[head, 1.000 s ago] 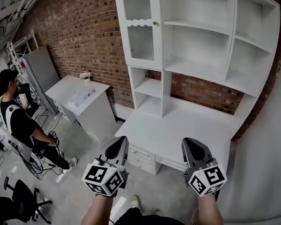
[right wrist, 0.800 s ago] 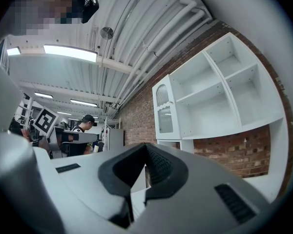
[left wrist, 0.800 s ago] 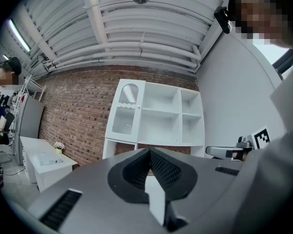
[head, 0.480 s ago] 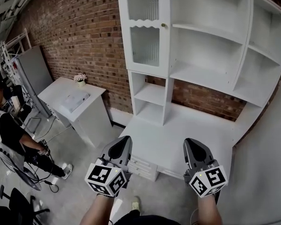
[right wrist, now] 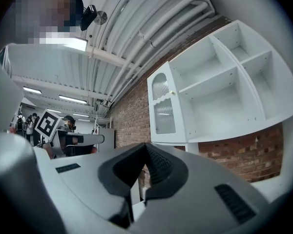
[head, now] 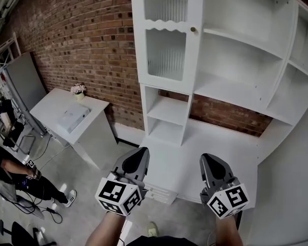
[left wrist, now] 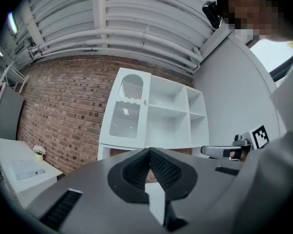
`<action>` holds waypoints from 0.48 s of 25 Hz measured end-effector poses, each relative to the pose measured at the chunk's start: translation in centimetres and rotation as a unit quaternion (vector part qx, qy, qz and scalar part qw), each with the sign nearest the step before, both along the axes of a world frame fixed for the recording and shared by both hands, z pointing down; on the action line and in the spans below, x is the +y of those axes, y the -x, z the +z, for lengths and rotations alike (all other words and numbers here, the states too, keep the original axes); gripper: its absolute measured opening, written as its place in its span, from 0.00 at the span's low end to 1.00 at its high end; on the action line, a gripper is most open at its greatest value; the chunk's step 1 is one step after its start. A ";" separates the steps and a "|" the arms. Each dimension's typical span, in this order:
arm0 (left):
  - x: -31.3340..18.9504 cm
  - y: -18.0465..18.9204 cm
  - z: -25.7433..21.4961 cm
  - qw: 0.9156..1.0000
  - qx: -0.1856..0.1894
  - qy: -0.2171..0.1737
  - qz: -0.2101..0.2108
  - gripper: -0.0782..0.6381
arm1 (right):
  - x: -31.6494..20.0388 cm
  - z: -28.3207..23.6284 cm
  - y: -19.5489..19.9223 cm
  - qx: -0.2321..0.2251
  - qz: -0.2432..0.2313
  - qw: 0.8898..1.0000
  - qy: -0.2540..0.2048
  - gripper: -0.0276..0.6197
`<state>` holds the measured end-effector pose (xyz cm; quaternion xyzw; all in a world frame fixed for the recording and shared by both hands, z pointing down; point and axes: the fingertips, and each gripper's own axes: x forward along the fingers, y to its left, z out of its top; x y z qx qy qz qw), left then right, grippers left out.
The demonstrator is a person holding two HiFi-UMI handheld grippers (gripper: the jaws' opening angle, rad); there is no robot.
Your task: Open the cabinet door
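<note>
The tall white cabinet door (head: 166, 35) with ribbed glass panes is closed; its small round knob (head: 193, 29) sits on the right edge. It forms the left column of a white shelf unit. Both grippers hang low in the head view, well short of the door and below it. My left gripper (head: 139, 155) is shut with nothing in it, and so is my right gripper (head: 207, 161). The left gripper view shows the door (left wrist: 126, 112) and knob (left wrist: 145, 102) far beyond the shut left gripper (left wrist: 149, 152). In the right gripper view the door (right wrist: 163, 106) stands above the right gripper (right wrist: 146, 147).
Open shelves (head: 236, 50) fill the unit to the right of the door. A white desk top (head: 210, 137) with drawers lies under it. A small white table (head: 66, 111) with a flower pot (head: 78, 89) stands at the left by the brick wall (head: 77, 29). A person (head: 10, 173) is at the far left.
The cabinet has grown larger and shifted right in the head view as I came closer. Both grippers kept their place in the view and stayed shut.
</note>
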<state>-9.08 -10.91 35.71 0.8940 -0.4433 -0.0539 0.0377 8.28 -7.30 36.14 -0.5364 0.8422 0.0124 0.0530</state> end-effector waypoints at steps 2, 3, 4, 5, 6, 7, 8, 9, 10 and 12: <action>-1.5 0.1 -0.1 1.000 -0.002 -0.003 0.017 0.12 | -1.1 0.2 0.7 -0.001 0.011 1.000 0.004 0.05; -2.2 0.1 -0.1 1.000 -0.004 -0.005 0.025 0.12 | -1.5 0.3 1.0 0.000 0.016 1.000 0.006 0.05; -2.9 0.0 -0.2 0.999 -0.006 -0.009 0.033 0.12 | -2.0 0.3 1.3 0.001 0.021 1.000 0.007 0.05; -3.6 -0.1 -0.4 0.999 -0.007 -0.012 0.041 0.12 | -2.4 0.4 1.5 0.004 0.025 1.000 0.009 0.05; -4.3 -0.4 -0.6 0.999 -0.008 -0.017 0.048 0.12 | -2.8 0.4 1.6 0.007 0.029 1.000 0.010 0.05; -5.1 -0.6 -0.9 0.998 -0.008 -0.021 0.055 0.12 | -3.2 0.4 1.6 0.010 0.033 0.999 0.011 0.05; -5.7 -1.0 -1.3 0.998 -0.010 -0.026 0.061 0.12 | -3.6 0.4 1.5 0.012 0.036 0.999 0.011 0.05; -6.3 -1.4 -1.6 0.997 -0.012 -0.031 0.067 0.12 | -4.0 0.3 1.4 0.011 0.039 0.999 0.012 0.05; -6.9 -1.9 -2.0 0.997 -0.016 -0.038 0.072 0.12 | -4.5 0.1 1.2 0.009 0.041 0.999 0.012 0.05; -8.2 -2.8 -2.9 0.995 -0.025 -0.052 0.078 0.12 | -5.6 -0.1 0.8 0.006 0.040 0.999 0.010 0.05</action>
